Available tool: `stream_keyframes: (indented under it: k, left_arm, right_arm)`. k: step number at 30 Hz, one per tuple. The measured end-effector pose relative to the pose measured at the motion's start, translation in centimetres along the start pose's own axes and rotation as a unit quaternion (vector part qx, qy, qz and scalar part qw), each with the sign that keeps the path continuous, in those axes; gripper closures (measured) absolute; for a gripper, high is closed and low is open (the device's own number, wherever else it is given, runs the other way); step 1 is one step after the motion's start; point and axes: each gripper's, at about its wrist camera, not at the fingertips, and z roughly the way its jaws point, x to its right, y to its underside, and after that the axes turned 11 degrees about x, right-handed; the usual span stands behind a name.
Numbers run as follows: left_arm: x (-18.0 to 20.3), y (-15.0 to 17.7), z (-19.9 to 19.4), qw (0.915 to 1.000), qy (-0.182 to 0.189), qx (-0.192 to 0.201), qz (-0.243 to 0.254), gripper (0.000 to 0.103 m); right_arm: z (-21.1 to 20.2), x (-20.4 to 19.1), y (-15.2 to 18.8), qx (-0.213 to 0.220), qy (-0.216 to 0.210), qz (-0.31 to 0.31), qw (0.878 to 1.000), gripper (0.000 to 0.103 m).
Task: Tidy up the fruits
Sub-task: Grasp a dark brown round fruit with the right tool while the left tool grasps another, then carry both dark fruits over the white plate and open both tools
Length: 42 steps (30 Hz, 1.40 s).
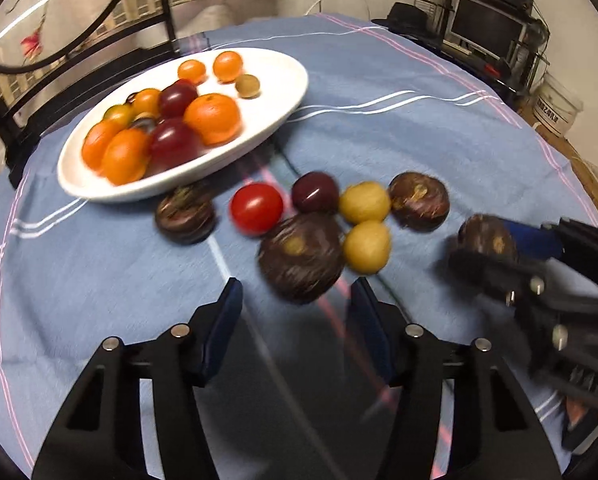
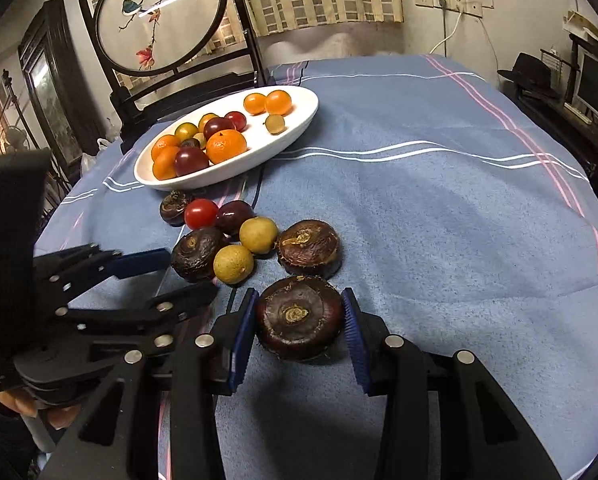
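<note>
A white oval plate (image 1: 283,92) (image 2: 299,120) holds several oranges, dark plums and small fruits. Loose fruit lies on the blue cloth in front of it: a red tomato (image 1: 255,208) (image 2: 201,213), a dark plum (image 1: 315,192), two yellow fruits (image 1: 366,246) (image 2: 233,264), and dark water chestnuts (image 1: 301,258) (image 2: 197,253). My left gripper (image 1: 297,304) (image 2: 179,276) is open just short of a large chestnut. My right gripper (image 2: 299,312) (image 1: 483,246) is shut on a water chestnut (image 2: 299,316) (image 1: 487,236) resting on the cloth.
A black-framed round screen (image 2: 159,16) stands behind the plate. Another chestnut (image 2: 309,248) lies just beyond my right gripper. A monitor and shelf (image 1: 487,28) stand beyond the table's right edge. The blue striped cloth (image 2: 439,220) stretches to the right.
</note>
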Motion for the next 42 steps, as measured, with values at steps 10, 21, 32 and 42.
stream_keyframes:
  k: [10,21,32,42]
  left_arm:
    - [0.0,0.2,-1.2,0.9998,0.006,0.017,0.0,0.061]
    - [-5.0,-1.7,-8.7,0.9953,-0.013,0.096,-0.012,0.062]
    - [-11.9,-7.4,-5.5,0.9901,-0.051,0.104,-0.079,0.062]
    - [-15.5,-8.9,1.5,0.988,-0.079,0.062,-0.117,0.062]
  right_arm:
    - [-0.2,0.2,0.0,0.007,-0.018,0.011,1.0,0.061]
    - [-2.5,-2.6,-3.1,0.057,-0.039,-0.006,0.998,0.061]
    - [3.0,-8.9,-10.6,0.076,-0.054,-0.087,0.992,0.061]
    - [11.4,-10.2,-13.2,0.033,-0.012,-0.113,0.993,0.06]
